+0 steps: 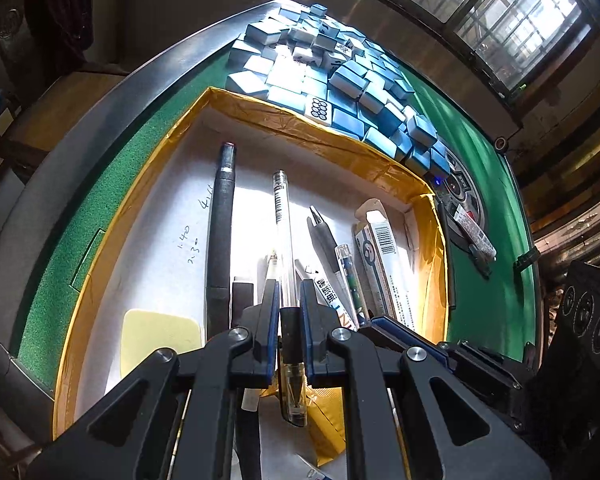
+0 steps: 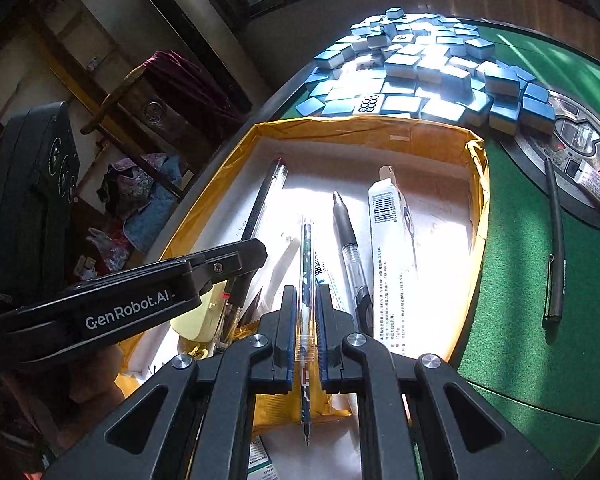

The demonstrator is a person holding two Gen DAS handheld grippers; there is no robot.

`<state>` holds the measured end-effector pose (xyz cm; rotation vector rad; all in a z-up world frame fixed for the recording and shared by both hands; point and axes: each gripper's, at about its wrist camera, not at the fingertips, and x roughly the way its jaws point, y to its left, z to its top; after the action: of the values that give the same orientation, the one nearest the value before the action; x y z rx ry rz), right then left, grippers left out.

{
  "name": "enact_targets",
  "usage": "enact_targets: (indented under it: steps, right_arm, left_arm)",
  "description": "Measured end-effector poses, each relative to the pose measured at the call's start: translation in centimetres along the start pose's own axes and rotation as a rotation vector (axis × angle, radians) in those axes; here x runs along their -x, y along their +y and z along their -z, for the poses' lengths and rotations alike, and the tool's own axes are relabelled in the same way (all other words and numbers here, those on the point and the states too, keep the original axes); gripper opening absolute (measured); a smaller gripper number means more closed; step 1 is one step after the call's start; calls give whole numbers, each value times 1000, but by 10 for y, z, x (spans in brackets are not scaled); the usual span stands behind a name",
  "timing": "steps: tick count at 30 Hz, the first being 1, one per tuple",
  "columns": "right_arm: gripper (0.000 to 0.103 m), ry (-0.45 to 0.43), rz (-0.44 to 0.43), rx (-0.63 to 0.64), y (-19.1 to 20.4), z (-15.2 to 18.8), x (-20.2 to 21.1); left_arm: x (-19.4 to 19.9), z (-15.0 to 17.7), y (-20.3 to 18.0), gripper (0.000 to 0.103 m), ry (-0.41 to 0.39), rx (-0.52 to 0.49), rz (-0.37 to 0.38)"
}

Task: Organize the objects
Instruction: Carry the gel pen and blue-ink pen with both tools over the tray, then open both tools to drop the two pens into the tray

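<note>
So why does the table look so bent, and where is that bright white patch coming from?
Left wrist view: the fisheye lens bows the table edge and window. Right wrist view: sunlight blows out the box floor and the mahjong tiles; the room on the left stays dim.

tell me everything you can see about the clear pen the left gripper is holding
The clear pen is a slim see-through plastic stick pen with a thin refill inside and a printed black label near its far end. The left gripper is shut on its barrel, blue pads on both sides. It points along the fingers, tip toward the camera, held over the open yellow-edged box, above the other pens. Whether it touches them cannot be told.
</note>
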<state>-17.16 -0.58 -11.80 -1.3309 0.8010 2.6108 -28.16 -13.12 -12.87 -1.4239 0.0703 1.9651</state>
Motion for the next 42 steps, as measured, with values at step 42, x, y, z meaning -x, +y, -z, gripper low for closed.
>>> enact_targets:
  steps: [42]
  right_arm:
    - [30,-92,-46,18,-4,22,52]
  left_arm:
    - [42,20,-16,39,-125,87,60]
